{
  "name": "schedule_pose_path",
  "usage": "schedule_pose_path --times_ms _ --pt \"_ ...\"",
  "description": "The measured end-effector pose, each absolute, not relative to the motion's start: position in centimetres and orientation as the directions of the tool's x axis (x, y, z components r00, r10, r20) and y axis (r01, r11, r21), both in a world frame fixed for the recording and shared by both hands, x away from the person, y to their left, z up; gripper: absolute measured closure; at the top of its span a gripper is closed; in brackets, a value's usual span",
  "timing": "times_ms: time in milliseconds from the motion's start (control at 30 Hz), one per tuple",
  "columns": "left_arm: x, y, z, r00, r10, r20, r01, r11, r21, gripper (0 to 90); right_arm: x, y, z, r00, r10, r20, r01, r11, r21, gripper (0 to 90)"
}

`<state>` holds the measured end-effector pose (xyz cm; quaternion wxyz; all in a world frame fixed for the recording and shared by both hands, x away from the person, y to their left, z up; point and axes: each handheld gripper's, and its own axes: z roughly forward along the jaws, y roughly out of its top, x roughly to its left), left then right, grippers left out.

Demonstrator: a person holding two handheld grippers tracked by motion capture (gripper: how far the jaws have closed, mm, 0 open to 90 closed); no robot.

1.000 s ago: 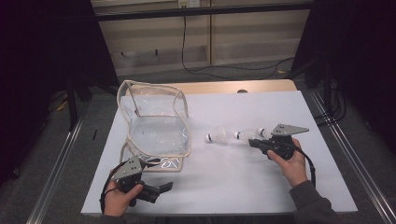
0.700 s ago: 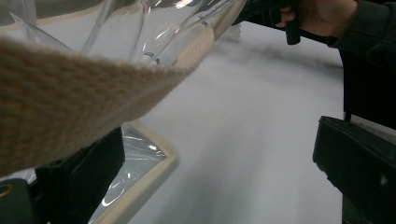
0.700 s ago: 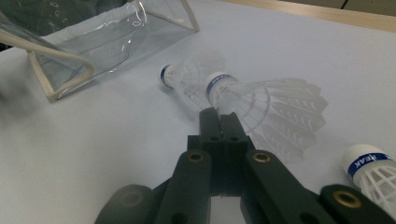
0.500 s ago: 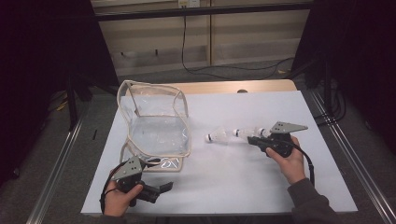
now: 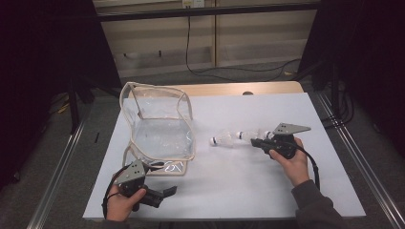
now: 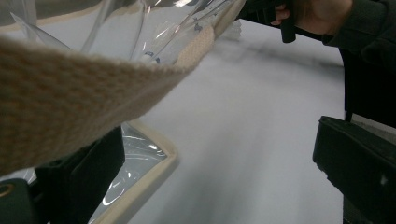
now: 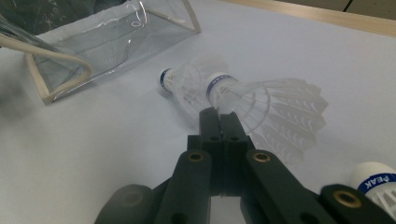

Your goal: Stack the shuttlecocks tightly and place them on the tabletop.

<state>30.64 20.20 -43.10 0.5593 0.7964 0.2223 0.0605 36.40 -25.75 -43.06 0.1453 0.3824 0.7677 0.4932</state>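
A clear plastic bag (image 5: 160, 129) with woven beige trim is seen left of centre on the white desk (image 5: 239, 191). Three white feathered shuttlecocks (image 5: 222, 140) lie mid-frame. The right tool (image 5: 255, 141) is pinched on one's skirt, unmoved since earlier; the left tool (image 5: 167, 192), lower left, is spread.

On the white desk (image 5: 229, 191), three white feathered shuttlecocks (image 5: 222, 139) lie in a row just right of the clear plastic bag with beige trim (image 5: 160, 129).
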Motion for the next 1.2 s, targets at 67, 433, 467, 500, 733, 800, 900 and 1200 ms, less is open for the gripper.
schedule_pose_path --times_ms 67,433,467,500,733,800,900,1200 --pt "30.6 20.2 -43.1 0.894 0.422 -0.152 0.286 -0.276 0.918 2.2 36.5 -25.6 -43.1 -0.667 0.729 0.156 0.448 0.224 0.866 90.0" --pt "30.6 20.2 -43.1 0.894 0.423 -0.151 0.284 -0.274 0.919 2.2 36.7 -25.1 -43.6 -0.678 0.721 0.143 0.452 0.256 0.854 90.0" --pt "30.6 20.2 -43.1 0.894 0.422 -0.150 0.284 -0.274 0.919 2.2 36.7 -25.1 -43.6 -0.678 0.721 0.144 0.452 0.255 0.855 90.0" --pt "30.6 20.2 -43.1 0.894 0.422 -0.150 0.284 -0.273 0.919 2.2 36.8 -25.1 -43.6 -0.677 0.722 0.143 0.449 0.251 0.858 90.0" --pt "30.6 20.2 -43.1 0.894 0.422 -0.151 0.285 -0.274 0.919 2.2 37.2 -25.1 -43.8 -0.675 0.724 0.142 0.458 0.261 0.850 90.0" --pt "30.6 20.1 -43.1 0.894 0.422 -0.151 0.284 -0.273 0.919 2.1 37.3 -25.0 -44.0 -0.676 0.722 0.148 0.462 0.259 0.848 90.0" --pt "30.6 20.2 -43.1 0.894 0.422 -0.151 0.284 -0.273 0.919 2.1 37.5 -24.9 -44.1 -0.679 0.719 0.148 0.462 0.262 0.847 90.0" --pt "30.6 20.2 -43.1 0.895 0.421 -0.150 0.283 -0.275 0.919 2.1 38.1 -23.9 -43.2 -0.699 0.703 0.129 0.451 0.295 0.842 90.0"
